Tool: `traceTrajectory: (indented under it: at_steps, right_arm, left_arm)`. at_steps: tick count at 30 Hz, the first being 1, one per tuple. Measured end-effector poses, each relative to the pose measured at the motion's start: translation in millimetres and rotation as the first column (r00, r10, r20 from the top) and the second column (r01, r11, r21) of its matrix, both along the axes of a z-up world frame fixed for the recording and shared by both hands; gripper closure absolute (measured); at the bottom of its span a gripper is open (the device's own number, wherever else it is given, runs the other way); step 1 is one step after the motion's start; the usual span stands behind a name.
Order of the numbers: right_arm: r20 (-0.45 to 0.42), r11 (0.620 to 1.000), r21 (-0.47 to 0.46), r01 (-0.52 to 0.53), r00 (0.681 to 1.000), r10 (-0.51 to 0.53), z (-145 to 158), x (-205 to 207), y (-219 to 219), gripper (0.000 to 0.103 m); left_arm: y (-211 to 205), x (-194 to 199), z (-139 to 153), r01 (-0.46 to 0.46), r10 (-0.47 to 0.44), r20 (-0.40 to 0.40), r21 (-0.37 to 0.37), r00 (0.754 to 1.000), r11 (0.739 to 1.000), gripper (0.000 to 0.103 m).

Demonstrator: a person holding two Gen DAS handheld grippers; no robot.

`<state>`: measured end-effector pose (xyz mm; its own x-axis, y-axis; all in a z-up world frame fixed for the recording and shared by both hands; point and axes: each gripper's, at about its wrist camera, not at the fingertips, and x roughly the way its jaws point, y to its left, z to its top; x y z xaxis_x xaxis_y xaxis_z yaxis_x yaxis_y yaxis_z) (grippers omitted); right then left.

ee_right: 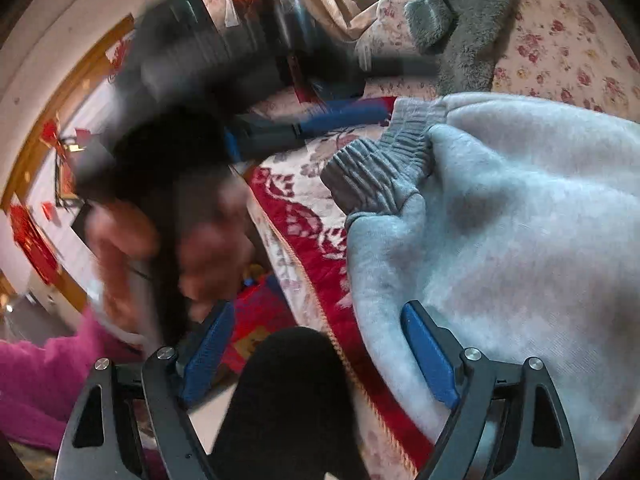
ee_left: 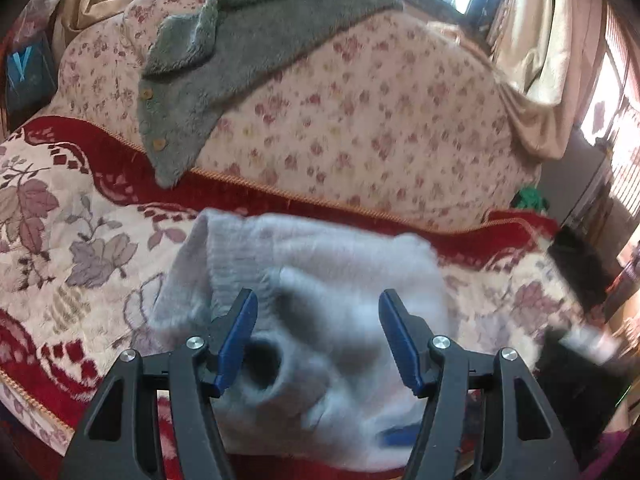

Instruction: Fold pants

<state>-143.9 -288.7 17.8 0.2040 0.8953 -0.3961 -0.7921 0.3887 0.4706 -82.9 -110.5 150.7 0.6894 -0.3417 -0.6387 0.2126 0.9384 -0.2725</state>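
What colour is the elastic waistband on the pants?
The waistband is darker grey than the pale grey pants; right wrist view shows it best.

Pants are smearing with motion blur in the left wrist view; folds unreadable, lower edge hiding behind the left gripper. Right wrist view: hand and the left gripper it carries are blurring heavily, its jaw gap unreadable there. A black shape is running off the bottom edge, identity unclear.
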Motion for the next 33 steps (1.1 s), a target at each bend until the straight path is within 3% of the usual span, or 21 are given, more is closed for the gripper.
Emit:
traceTrajectory:
  at_steps: [4, 7, 10, 14, 23, 30, 33]
  right_arm:
    - [0.055, 0.996, -0.016, 0.085, 0.995, -0.084, 21.1, 1.0, -42.5, 0.013]
    - [0.116, 0.978, -0.021, 0.207, 0.972, -0.204, 36.6, 7.4, -66.1, 0.011]
    - [0.137, 0.936, -0.062, 0.347, 0.931, -0.337, 43.6, 20.2, -73.8, 0.009]
    - [0.132, 0.881, -0.16, 0.445, 0.894, -0.427, 42.1, 37.4, -67.6, 0.009]
    - [0.144, 0.797, -0.252, 0.549, 0.836, -0.53, 24.4, 53.2, -52.6, 0.009]
    - [0.142, 0.775, -0.28, 0.567, 0.823, -0.55, 22.0, 53.8, -56.3, 0.009]
    - [0.128, 0.782, -0.28, 0.556, 0.829, -0.544, 22.1, 52.8, -58.1, 0.009]
  left_arm:
    - [7.9, -8.8, -13.2, -0.016, 0.016, 0.007, 0.018, 1.0, 1.0, 0.04]
    - [13.3, -9.0, -24.3, -0.033, 0.033, 0.001, 0.025, 0.999, 0.999, 0.04]
    - [12.9, -9.3, -35.1, -0.058, 0.057, 0.013, 0.055, 0.998, 0.997, 0.04]
    - [8.6, -9.7, -38.6, -0.087, 0.084, 0.034, 0.09, 0.996, 0.992, 0.039]
    - [0.0, -11.5, -38.3, -0.154, 0.149, 0.049, 0.138, 0.988, 0.978, 0.032]
    - [-6.9, -17.2, -22.0, -0.182, 0.168, 0.09, 0.171, 0.982, 0.968, 0.025]
    - [-8.3, -20.3, -14.1, -0.191, 0.172, 0.112, 0.181, 0.979, 0.965, 0.024]
